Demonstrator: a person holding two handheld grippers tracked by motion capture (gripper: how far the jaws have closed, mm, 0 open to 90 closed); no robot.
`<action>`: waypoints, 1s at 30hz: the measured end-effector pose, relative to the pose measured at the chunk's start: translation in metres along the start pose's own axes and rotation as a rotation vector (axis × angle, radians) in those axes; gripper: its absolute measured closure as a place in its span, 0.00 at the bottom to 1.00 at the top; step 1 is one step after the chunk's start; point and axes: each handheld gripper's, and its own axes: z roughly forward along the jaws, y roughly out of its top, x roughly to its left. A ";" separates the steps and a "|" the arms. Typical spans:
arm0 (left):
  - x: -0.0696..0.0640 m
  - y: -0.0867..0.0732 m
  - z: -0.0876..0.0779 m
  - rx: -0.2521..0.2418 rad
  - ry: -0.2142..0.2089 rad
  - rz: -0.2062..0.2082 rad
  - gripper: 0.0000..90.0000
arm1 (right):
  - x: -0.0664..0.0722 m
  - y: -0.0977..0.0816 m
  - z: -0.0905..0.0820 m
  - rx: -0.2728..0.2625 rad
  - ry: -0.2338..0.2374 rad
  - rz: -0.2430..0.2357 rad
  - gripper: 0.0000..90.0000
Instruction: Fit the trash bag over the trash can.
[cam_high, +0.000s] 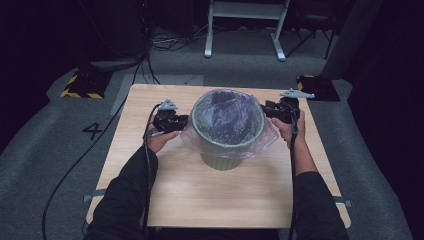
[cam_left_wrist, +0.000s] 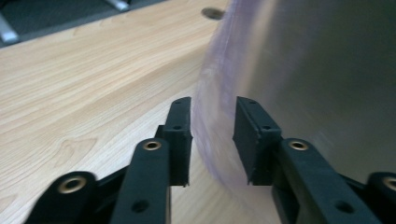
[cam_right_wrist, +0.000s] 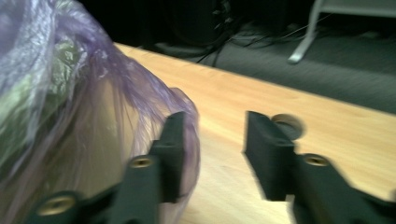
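Observation:
A pale green bin (cam_high: 220, 161) stands in the middle of the wooden table (cam_high: 200, 200). A thin purple plastic bag (cam_high: 227, 117) lines it and is folded out over the rim. My left gripper (cam_high: 185, 120) is at the bin's left side. In the left gripper view its jaws (cam_left_wrist: 212, 135) stand apart with the bag's hanging skirt (cam_left_wrist: 210, 93) between them, not pinched. My right gripper (cam_high: 265, 110) is at the bin's right rim. Its jaws (cam_right_wrist: 212, 149) are open, and the bag (cam_right_wrist: 93, 93) drapes against the outer side of the left jaw.
The table has a round hole (cam_right_wrist: 287, 123) near its far right corner and another (cam_left_wrist: 212, 12) at the far left. Beyond the table stand a white frame's legs (cam_high: 245, 20) and two yellow-black striped bases (cam_high: 80, 85). Cables trail across the grey carpet.

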 end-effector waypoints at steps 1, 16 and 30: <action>0.000 -0.002 -0.006 -0.002 0.001 0.003 0.63 | -0.001 -0.001 -0.005 -0.002 0.012 -0.010 0.53; -0.037 -0.027 -0.061 0.039 -0.018 0.209 0.28 | 0.004 -0.006 -0.082 -0.039 0.136 -0.178 0.31; -0.093 -0.016 -0.044 0.044 -0.098 0.364 0.28 | 0.071 -0.035 -0.104 -0.011 0.260 -0.421 0.22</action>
